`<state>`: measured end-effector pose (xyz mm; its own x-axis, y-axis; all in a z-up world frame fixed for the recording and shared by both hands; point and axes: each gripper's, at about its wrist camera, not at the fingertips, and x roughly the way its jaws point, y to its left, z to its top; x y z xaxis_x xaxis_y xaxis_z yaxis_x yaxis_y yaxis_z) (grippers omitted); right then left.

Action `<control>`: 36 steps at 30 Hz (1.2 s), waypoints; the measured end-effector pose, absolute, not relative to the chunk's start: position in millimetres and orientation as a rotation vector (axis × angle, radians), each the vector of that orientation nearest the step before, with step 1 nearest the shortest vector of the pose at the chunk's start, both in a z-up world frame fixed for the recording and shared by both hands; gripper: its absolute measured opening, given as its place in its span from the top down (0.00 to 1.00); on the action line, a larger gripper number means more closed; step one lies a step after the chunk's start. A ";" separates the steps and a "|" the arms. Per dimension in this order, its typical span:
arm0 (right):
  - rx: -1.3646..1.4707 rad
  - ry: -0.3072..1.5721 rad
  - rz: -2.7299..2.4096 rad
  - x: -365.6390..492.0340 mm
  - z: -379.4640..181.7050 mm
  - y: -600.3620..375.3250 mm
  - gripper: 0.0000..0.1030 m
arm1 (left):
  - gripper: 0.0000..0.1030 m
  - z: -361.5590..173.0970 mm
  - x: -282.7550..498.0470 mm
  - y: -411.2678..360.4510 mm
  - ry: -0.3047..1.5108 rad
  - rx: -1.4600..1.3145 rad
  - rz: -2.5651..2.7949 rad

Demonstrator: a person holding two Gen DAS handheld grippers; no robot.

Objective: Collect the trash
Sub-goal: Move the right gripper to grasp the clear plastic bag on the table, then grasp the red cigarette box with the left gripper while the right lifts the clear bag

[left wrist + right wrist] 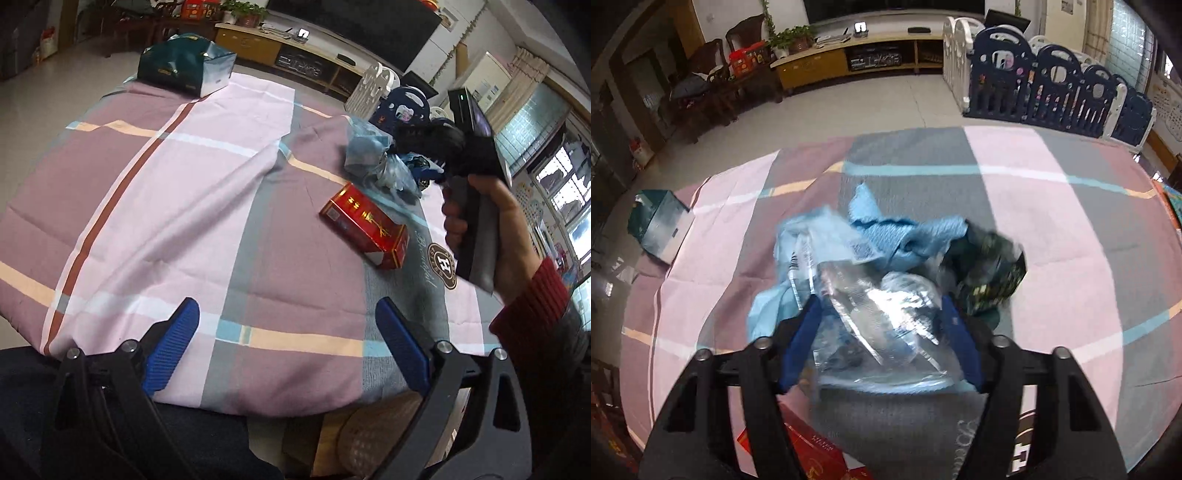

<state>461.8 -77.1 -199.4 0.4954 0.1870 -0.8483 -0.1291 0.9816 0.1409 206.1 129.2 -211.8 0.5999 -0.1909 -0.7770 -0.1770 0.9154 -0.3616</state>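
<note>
Trash (886, 280) lies in a loose heap on the table (229, 206), between the blue fingers (960, 343) of the right gripper (882, 343): clear crinkled plastic wrap nearest, a light blue cloth-like scrap behind it, a dark crumpled wrapper at its right. The fingers press against the plastic on both sides, gripping it. Near the heap, on the side toward the person, a red box (364, 230) lies flat on the checked cloth (147, 177) of pink, mauve and grey that covers the table. The left gripper (288, 343) hangs over the table's near edge with its fingers spread wide and nothing between them. Well beyond the heap, a dark green bag (184, 70) stands at the far edge. Past it come pale floor tiles, a low wooden cabinet (849, 59) and a blue and white playpen fence (1052, 88).
</note>
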 end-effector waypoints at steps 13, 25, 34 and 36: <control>0.257 1.159 0.533 348.5 -211.4 -92.9 0.93 | 0.07 -208.4 198.3 136.3 0.895 -0.489 0.012; 0.061 1.108 0.214 311.5 -185.1 -157.0 0.81 | 0.07 -201.0 237.9 109.1 0.956 -0.505 -0.044; 0.170 1.062 0.152 276.1 -195.1 -191.8 0.50 | 0.07 -236.2 296.8 65.2 1.160 -0.495 0.151; 0.194 1.050 0.156 268.7 -193.0 -192.1 0.48 | 0.07 -238.6 302.3 63.2 1.154 -0.483 0.186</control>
